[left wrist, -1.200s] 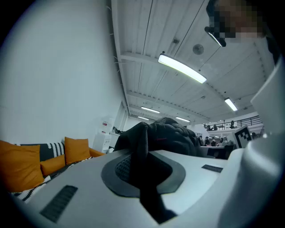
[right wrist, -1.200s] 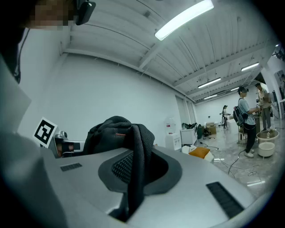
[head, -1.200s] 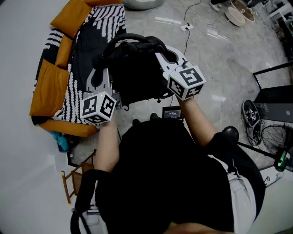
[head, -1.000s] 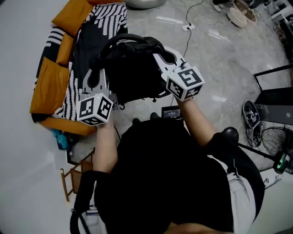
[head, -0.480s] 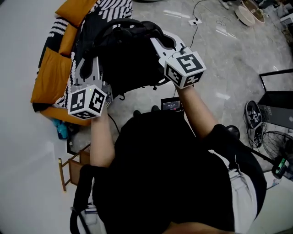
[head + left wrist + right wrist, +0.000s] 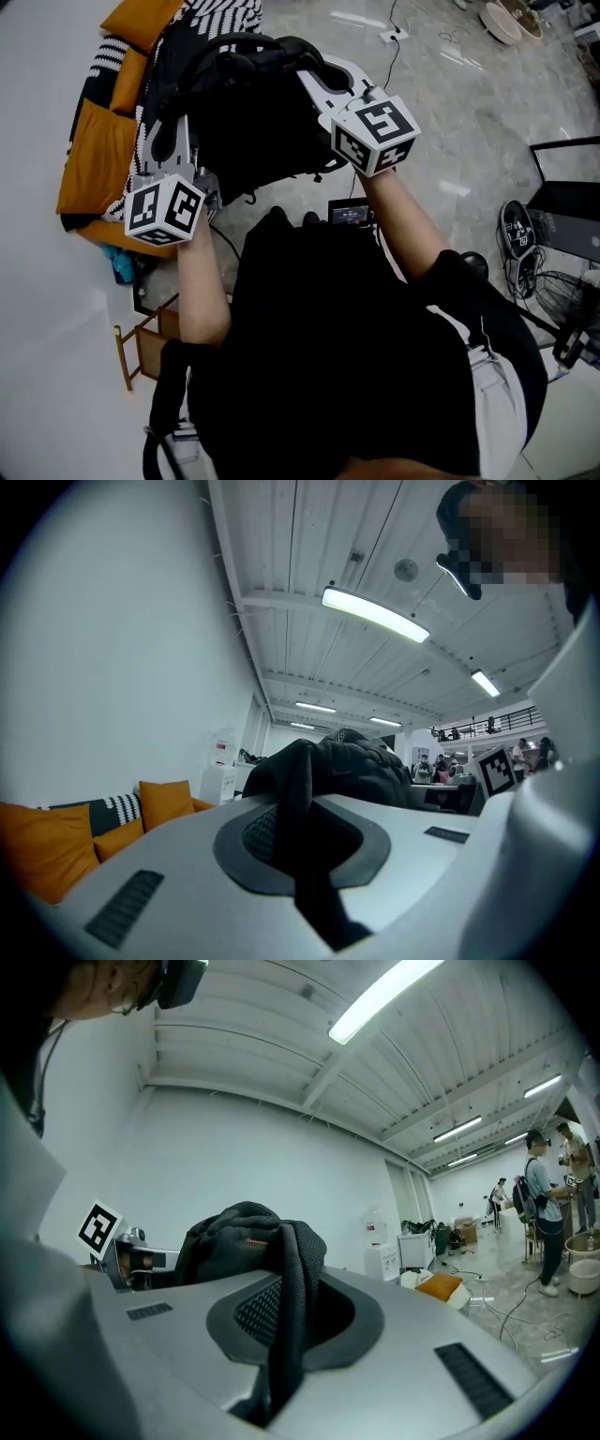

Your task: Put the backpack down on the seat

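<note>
Seen from the head view: a black backpack point(image 6: 253, 112) carried between two grippers at upper centre of the frame, above the person's dark torso.

Left gripper point(image 6: 176, 127), at the left of the frame: closed almost fully, pinching a dark strap of the backpack. Shown in the left gripper view with the black fabric running straight down between the jaws, the bag's bulk bunched just beyond them.

Right gripper point(image 6: 314, 80), right of centre: likewise nearly closed, clamped on a mesh-textured strap, the bag's rounded top just past the jaws in the right gripper view.

Sofa point(image 6: 94, 141) with orange cushions and a black-and-white striped throw point(image 6: 230, 19) at upper left. Backpack lay over the sofa's right edge in the picture; could not tell whether touching the seat. Grey marbled floor point(image 6: 450, 112) at upper right.
</note>
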Motion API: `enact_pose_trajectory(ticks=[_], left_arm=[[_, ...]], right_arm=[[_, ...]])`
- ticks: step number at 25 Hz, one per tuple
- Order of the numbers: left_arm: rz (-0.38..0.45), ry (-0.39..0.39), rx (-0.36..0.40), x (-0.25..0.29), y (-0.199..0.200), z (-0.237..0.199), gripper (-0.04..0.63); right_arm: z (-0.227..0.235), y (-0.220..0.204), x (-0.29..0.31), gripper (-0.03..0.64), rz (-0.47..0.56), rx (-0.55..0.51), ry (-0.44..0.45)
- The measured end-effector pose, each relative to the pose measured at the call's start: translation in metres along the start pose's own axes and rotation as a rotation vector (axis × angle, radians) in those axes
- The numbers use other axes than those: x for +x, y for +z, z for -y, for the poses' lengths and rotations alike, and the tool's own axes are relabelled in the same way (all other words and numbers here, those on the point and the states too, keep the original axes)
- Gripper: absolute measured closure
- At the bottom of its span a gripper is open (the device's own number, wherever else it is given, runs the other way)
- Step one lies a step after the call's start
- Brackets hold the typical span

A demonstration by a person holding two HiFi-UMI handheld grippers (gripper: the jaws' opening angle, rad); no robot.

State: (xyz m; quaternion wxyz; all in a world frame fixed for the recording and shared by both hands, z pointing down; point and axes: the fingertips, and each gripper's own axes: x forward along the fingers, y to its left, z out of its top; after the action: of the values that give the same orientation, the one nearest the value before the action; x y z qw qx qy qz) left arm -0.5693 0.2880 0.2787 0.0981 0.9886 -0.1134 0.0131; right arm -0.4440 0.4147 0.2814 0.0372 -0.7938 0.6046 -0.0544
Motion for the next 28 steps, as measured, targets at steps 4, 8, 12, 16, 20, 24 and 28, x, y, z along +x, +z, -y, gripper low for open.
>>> enact_pose_trajectory(ticks=[4,8,12,16,20,24,28], left_arm=[[-0.013,-0.041,-0.006,0.015,-0.005,0.004,0.564],[-0.011,-0.065,-0.019,0.036,-0.009,0.0,0.563],[-0.014,-0.087,-0.038,0.07,-0.01,-0.015,0.564],[-0.027,-0.11,-0.051,0.122,-0.001,-0.043,0.564],[-0.016,-0.131,-0.021,0.143,-0.006,-0.052,0.565],[-0.014,-0.144,-0.014,0.163,-0.007,-0.062,0.564],[0.0,-0.149,-0.013,0.206,0.013,-0.09,0.565]], right_arm=[[0.016,-0.002,0.003,0.572,-0.006,0.012,-0.009],[0.033,-0.003,0.016,0.572,-0.009,0.019,-0.022],[0.055,-0.004,0.042,0.572,-0.024,0.035,-0.028],[0.084,0.003,0.088,0.572,-0.031,0.047,-0.035],[0.099,-0.005,0.103,0.572,-0.018,0.04,-0.031],[0.112,-0.005,0.12,0.572,-0.014,0.034,-0.043],[0.137,0.014,0.172,0.572,-0.002,0.033,-0.045]])
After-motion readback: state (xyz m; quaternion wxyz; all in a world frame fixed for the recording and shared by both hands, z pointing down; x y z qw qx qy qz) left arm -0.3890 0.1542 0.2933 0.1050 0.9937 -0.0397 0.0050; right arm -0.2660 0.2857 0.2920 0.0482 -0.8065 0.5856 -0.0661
